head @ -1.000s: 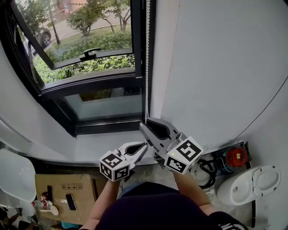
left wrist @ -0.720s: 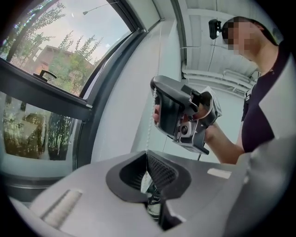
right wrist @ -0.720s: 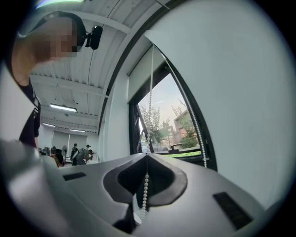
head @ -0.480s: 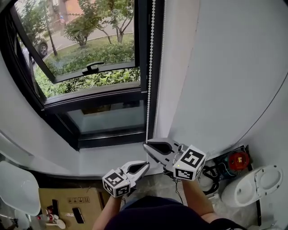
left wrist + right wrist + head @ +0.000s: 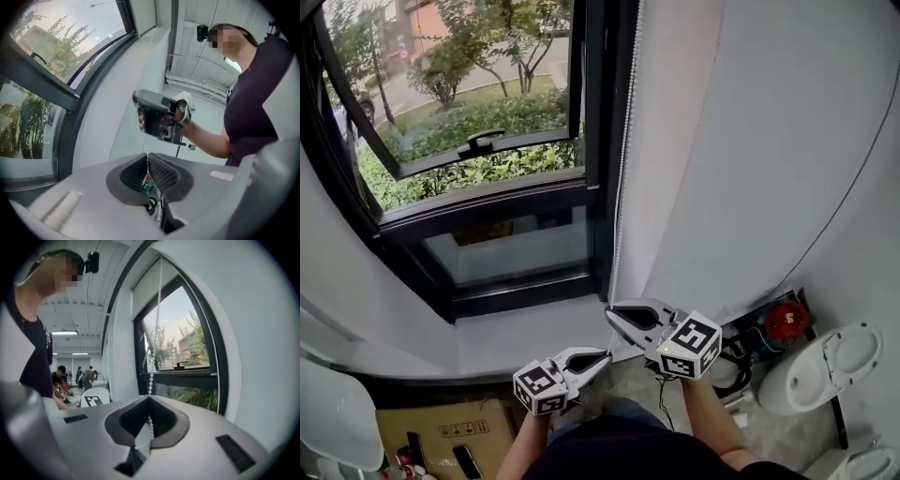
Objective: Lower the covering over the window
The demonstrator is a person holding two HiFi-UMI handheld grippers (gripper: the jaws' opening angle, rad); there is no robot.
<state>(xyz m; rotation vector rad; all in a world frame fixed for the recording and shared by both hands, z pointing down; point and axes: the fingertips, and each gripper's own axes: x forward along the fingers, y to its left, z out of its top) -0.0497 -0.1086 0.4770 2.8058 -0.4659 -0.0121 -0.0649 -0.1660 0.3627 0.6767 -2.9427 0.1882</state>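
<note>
A white bead chain hangs down the right side of the black-framed window. My right gripper is at the chain's lower end, shut on it; in the right gripper view the chain rises from the closed jaws and a short loop dangles behind them. My left gripper is just below and to the left of the right one. In the left gripper view the chain runs from the right gripper down into the closed left jaws. A pale blind covers only the window's top.
The open window sash with its handle tilts outward. Below the sill are a cardboard box and a white chair. A red device, cables and a white bin sit by the right wall. People work in the background.
Both grippers have sunk lower along the chain, away from the window frame. The left one has dropped further below the right and shifted a little rightward.
</note>
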